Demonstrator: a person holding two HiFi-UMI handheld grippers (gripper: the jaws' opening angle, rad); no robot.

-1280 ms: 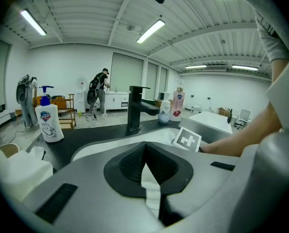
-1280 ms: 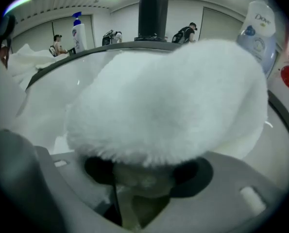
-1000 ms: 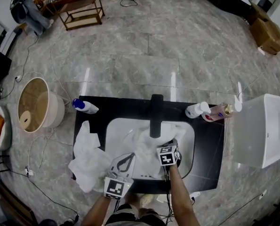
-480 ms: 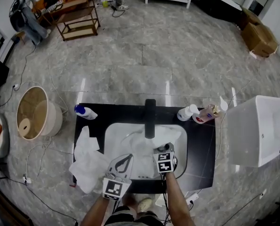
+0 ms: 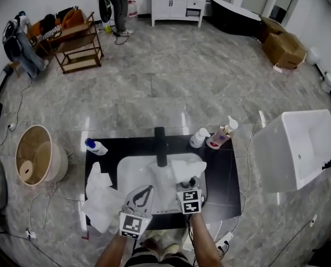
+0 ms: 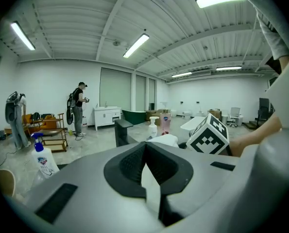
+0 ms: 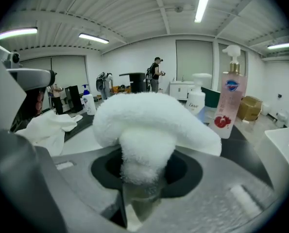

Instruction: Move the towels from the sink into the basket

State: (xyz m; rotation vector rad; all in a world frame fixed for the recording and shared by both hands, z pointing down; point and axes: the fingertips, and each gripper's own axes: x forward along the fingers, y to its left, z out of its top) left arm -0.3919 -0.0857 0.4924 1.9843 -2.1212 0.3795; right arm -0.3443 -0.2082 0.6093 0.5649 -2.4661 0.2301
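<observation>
Two grippers, both low over the front of the sink (image 5: 126, 171); left gripper (image 5: 148, 187) has its jaws closed tip to tip with nothing between them; right gripper (image 5: 189, 182) is clamped on one white towel (image 5: 184, 168), whose bunched end sits between the pads and mushrooms out above them, clear of the basin by the black faucet (image 5: 161, 146); more white cloth lies in the basin under it; a white heap (image 5: 101, 193) lies on the counter's left end, number of pieces unclear.

Three bottles on the black counter: one spray bottle (image 5: 95, 147) at back left, one white pump bottle (image 5: 198, 138) and one pink bottle (image 5: 220, 138) at back right, just beside each other.

One round basket (image 5: 57, 163) on the floor left of the counter, holding no towel, only a pale round thing (image 5: 25, 171); one white tub (image 5: 296, 149) to the right.

Head view alone shows basket and tub; right gripper view shows the grip on the towel (image 7: 154, 115) close up; left gripper view shows the right gripper's marker cube (image 6: 210, 136).
</observation>
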